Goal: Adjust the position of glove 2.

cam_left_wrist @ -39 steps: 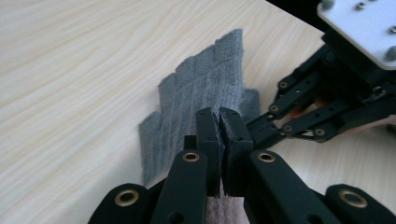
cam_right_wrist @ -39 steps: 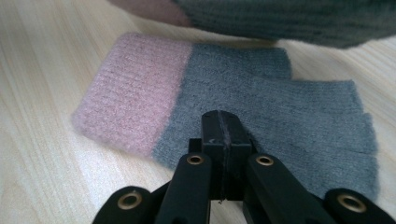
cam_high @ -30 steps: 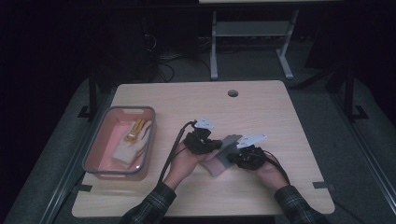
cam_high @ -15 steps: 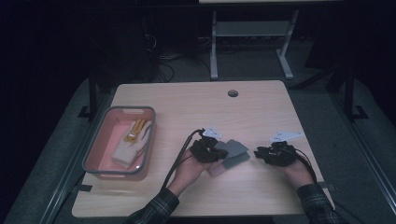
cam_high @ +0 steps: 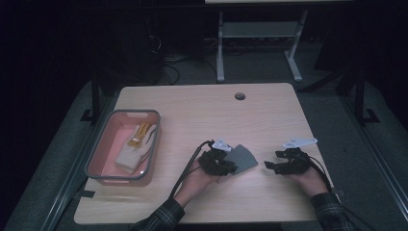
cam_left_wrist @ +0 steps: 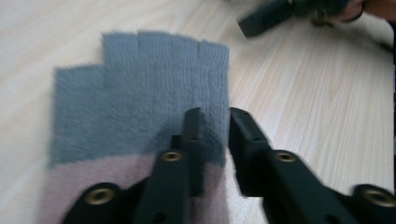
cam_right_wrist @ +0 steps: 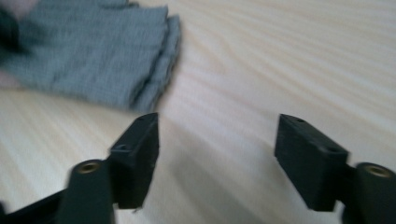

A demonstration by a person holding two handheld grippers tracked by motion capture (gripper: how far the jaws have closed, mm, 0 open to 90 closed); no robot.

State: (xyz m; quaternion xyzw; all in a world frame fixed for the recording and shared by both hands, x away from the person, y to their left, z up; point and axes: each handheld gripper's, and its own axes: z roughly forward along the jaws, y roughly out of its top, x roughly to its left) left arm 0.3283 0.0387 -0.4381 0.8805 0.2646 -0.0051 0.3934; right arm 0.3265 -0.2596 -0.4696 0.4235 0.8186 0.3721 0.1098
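Release step: glove (cam_high: pixel 243 159) lies flat on the bench (cam_high: pixel 202 110), right of the bin (cam_high: pixel 122 147). Left gripper (cam_left_wrist: pixel 211 122) jaws just opening, narrow gap straddling the glove edge; right gripper (cam_right_wrist: pixel 215 140) jaws just opened wide, empty. Next: lift left clear.

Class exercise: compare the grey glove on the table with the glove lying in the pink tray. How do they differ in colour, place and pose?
The grey glove is grey with a pinkish cuff; the glove in the pink tray is cream with yellow fingers. The grey glove lies flat on the bare table by the left tongs; the cream one lies bunched inside the tray. Both are knitted.
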